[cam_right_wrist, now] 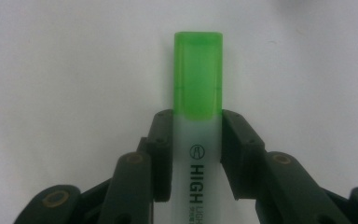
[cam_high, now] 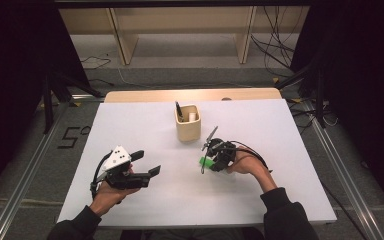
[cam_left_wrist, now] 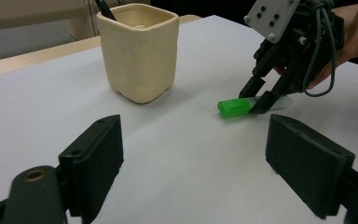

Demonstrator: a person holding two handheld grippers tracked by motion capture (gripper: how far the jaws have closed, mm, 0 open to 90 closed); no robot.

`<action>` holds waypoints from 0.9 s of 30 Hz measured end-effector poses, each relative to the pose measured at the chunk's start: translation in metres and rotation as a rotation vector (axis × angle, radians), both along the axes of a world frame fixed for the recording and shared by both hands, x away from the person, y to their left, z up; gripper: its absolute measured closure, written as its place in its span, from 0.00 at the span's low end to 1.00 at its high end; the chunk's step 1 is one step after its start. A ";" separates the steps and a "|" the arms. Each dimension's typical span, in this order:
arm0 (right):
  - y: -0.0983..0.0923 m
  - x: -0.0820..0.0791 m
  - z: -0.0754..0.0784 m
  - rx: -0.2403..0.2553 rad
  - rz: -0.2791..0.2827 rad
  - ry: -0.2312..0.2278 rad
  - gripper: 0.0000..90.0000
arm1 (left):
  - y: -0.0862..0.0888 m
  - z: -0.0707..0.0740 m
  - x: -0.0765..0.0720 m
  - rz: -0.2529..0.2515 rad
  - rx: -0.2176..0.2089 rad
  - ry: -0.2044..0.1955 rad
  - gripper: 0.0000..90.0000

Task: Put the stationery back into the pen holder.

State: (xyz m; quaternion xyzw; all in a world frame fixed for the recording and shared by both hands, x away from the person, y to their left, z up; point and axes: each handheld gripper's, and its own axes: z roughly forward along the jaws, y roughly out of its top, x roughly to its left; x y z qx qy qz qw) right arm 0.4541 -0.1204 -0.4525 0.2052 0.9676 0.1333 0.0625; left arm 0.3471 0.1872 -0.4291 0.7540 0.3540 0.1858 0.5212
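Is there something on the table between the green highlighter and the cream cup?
Nothing visible. The right gripper is shut on the highlighter, which lies on the white table. The stretch from it to the cup is bare.

Green-capped highlighter (cam_right_wrist: 198,116) flat on table

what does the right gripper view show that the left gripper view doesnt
Right gripper view alone: the black lettering HIGH on the highlighter's pale barrel, and the right gripper's pads pressed against both sides of it.

Left gripper view alone: the cream pen cup with a dark pen in it, and the left gripper's jaws wide apart with nothing between them.

Both: the green cap, the right gripper on the highlighter, and the white table.
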 end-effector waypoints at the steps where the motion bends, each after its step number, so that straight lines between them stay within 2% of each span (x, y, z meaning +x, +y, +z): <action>1: 0.000 0.000 0.000 0.005 0.004 -0.004 0.75 | 0.000 0.000 0.000 0.000 0.000 0.000 0.21; 8: -0.003 0.001 0.008 0.080 -0.026 -0.007 0.75 | 0.000 0.000 0.000 0.001 -0.003 -0.002 0.21; 15: -0.011 0.004 0.020 0.229 -0.059 -0.014 0.75 | 0.000 0.000 0.000 0.002 -0.005 -0.004 0.20; 21: -0.017 0.006 0.027 0.342 -0.110 -0.021 0.75 | 0.000 0.000 0.000 0.002 -0.006 -0.005 0.20; 27: -0.019 0.007 0.031 0.422 -0.138 -0.037 0.75 | 0.000 0.001 -0.001 0.002 -0.006 -0.006 0.20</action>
